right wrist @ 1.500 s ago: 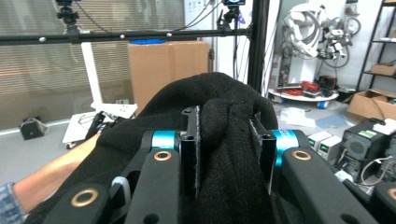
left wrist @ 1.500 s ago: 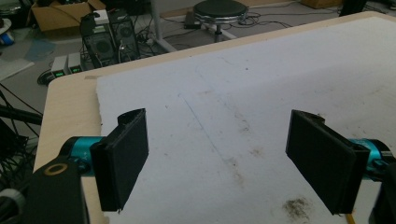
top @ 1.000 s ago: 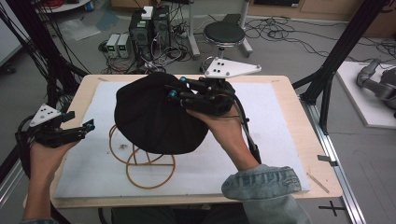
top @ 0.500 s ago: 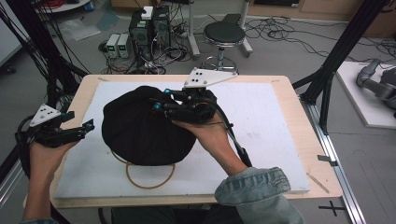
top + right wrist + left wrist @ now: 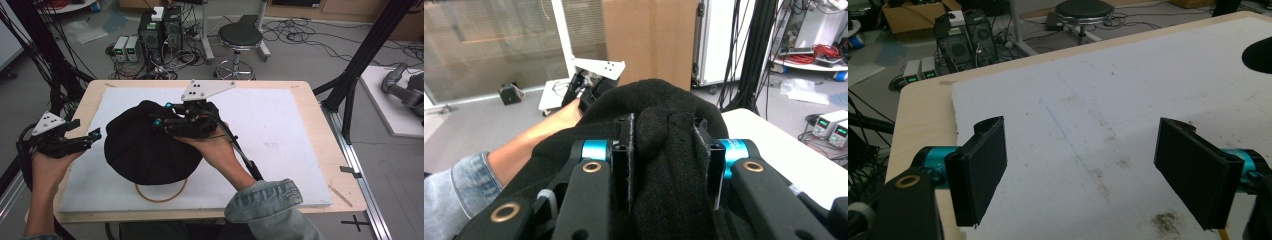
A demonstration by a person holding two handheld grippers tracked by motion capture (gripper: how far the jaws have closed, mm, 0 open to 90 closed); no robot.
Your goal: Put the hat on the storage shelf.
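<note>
A black knitted hat point(image 5: 142, 152) lies domed over a wooden ring stand, of which the base ring point(image 5: 161, 196) shows at the front. My right gripper point(image 5: 161, 114) sits on the hat's top right, shut on a fold of its fabric. In the right gripper view the fold point(image 5: 664, 130) bulges between the pads of the right gripper point(image 5: 669, 150); the jaws have just been opening a little with the cloth still between them. My left gripper point(image 5: 85, 129) hovers open at the hat's left side, apart from it. The left gripper point(image 5: 1080, 170) holds nothing, and the hat's edge point(image 5: 1259, 55) lies far right.
A white foam board point(image 5: 285, 125) covers the wooden table point(image 5: 320, 100). Black frame posts stand at both sides. On the floor behind are a stool point(image 5: 240, 37), computer boxes point(image 5: 160, 27) and cables.
The right hand has carried the hat left and down over the wooden stand, which is now hidden except for its base ring. The left gripper has stayed put.
</note>
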